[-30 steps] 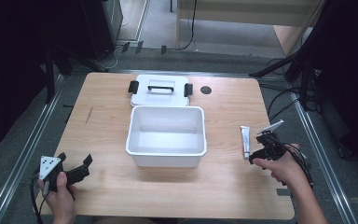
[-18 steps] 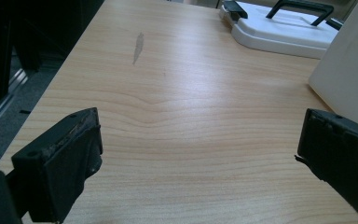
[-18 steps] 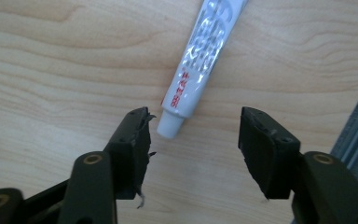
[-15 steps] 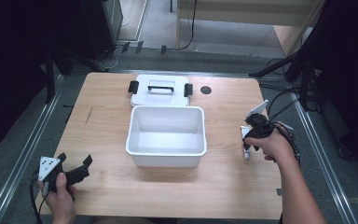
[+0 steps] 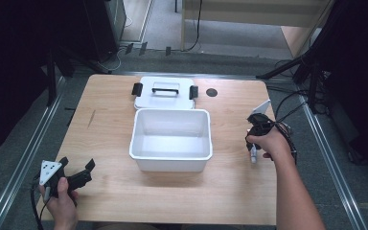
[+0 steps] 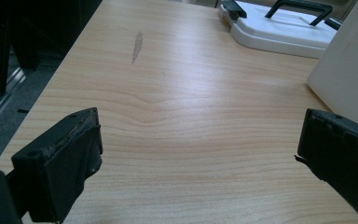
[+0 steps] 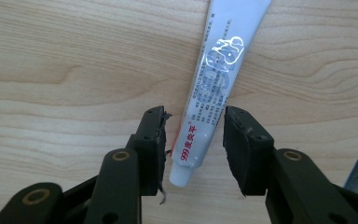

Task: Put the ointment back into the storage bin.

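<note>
From the high view, the right tongs [image 5: 255, 143] sit at the right middle of the frame, lowered over a small white tube [image 5: 253, 156] that lies on the worktop [image 5: 105, 129] well right of the open white bin [image 5: 170, 139]; the bin's lid [image 5: 165, 92] rests just behind it, probably set aside so the bin can take things. The left tongs [image 5: 76, 175] wait at the lower left, apart from everything. In the left gripper view, those jaws stand wide with nothing but bare wood between them. In the right gripper view, the tube [image 7: 209, 88] lies flat, cap end toward the camera, between the two black jaws, which have just been closing; narrow gaps remain on both sides, so the pads do not yet pinch it.
</note>
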Tool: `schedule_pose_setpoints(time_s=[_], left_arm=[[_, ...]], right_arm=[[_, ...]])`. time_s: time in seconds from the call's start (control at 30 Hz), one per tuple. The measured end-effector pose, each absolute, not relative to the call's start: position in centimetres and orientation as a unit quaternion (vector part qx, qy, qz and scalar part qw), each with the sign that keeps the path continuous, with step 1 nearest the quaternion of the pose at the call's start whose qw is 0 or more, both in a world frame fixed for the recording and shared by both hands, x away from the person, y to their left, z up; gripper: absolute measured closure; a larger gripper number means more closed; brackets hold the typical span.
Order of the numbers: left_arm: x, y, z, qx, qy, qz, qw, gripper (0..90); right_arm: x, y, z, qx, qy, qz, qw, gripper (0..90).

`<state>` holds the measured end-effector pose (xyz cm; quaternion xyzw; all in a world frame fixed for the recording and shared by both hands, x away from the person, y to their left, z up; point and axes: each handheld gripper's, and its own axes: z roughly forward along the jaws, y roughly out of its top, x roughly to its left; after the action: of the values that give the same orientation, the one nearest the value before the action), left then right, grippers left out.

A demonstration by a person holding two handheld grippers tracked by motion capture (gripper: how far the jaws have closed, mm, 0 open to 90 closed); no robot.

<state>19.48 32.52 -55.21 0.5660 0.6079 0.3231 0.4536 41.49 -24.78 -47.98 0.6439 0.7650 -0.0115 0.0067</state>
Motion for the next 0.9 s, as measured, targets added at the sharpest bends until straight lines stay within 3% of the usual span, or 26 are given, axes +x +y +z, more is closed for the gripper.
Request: schedule_pose_setpoints(time_s=[0.23, 0.53, 0.9], left_arm=[[19.5, 32.5, -55.2, 0.566, 0.608, 0.322, 0.454, 0.4], [19.5, 32.5, -55.2, 0.566, 0.608, 0.322, 0.453, 0.4], [19.5, 32.5, -55.2, 0.565, 0.609, 0.322, 0.454, 0.4]], right_arm=[[41.7, -24.6, -48.8, 0.671, 0.741, -0.026, 0.01, 66.9], [41.7, -24.9, -49.4, 0.698, 0.716, -0.032, -0.002, 63.3], [41.6, -24.7, -50.2, 0.695, 0.718, -0.037, -0.003, 71.7]])
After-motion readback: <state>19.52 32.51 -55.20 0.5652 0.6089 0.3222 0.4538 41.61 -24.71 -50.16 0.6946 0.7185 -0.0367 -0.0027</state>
